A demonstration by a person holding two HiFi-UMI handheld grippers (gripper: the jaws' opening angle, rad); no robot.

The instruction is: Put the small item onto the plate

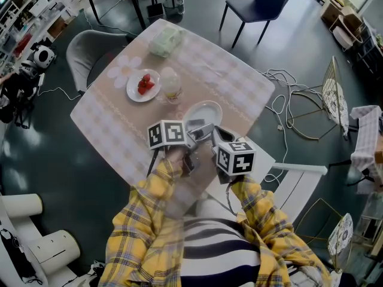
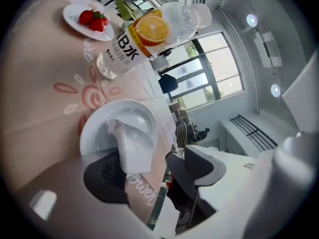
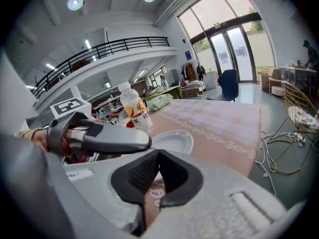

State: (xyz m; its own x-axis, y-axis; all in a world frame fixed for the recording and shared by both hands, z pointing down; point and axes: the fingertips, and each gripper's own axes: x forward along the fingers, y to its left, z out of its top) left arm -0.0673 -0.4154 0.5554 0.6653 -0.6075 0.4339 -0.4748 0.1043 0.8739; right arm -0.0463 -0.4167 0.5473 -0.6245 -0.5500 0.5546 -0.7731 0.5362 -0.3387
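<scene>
Item [image 2: 130, 146] lies on the plate [image 2: 92, 133]; I reckon only backing off remains. Left hand-held gripper [image 2: 147, 176] gapes wide, and the right hand-held gripper [image 3: 157, 176] is pinched together, empty.

Both arms reach forward in yellow plaid sleeves, the left arm [image 1: 157, 187] and right arm [image 1: 254, 199] bent at the elbow, wrists close together. The left gripper [image 2: 144, 168] points downward, tilted to one side, jaws spread wide apart. Just beside it, the right gripper [image 3: 157, 156] also angles down, jaws pinched together at the tips.
</scene>
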